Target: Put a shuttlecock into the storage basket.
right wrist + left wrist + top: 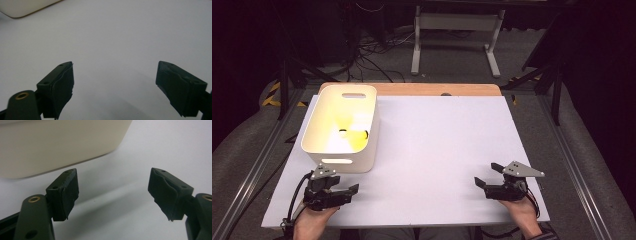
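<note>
A white plastic bin (367, 150) with handle slots stands at the left of the white table top (442, 145). Inside it lies a yellow object (355, 138) with small dark marks; glare hides its shape. My left gripper (352, 194) rests just in front of the bin, pointing right, jaws open and empty. In the left gripper view the bin's wall (57, 142) sits close beyond the left gripper (113, 173). My right gripper (485, 174) lies near the front right, pointing left, also open and empty. In the right gripper view, bare white table shows between the jaws of the right gripper (115, 65).
A strip of wooden table edge (437, 89) shows behind the white sheet. The bin's corner (22, 7) peeks in at the upper left of the right gripper view. Metal rails run along both sides of the table, and a white stand (457, 30) is on the floor beyond.
</note>
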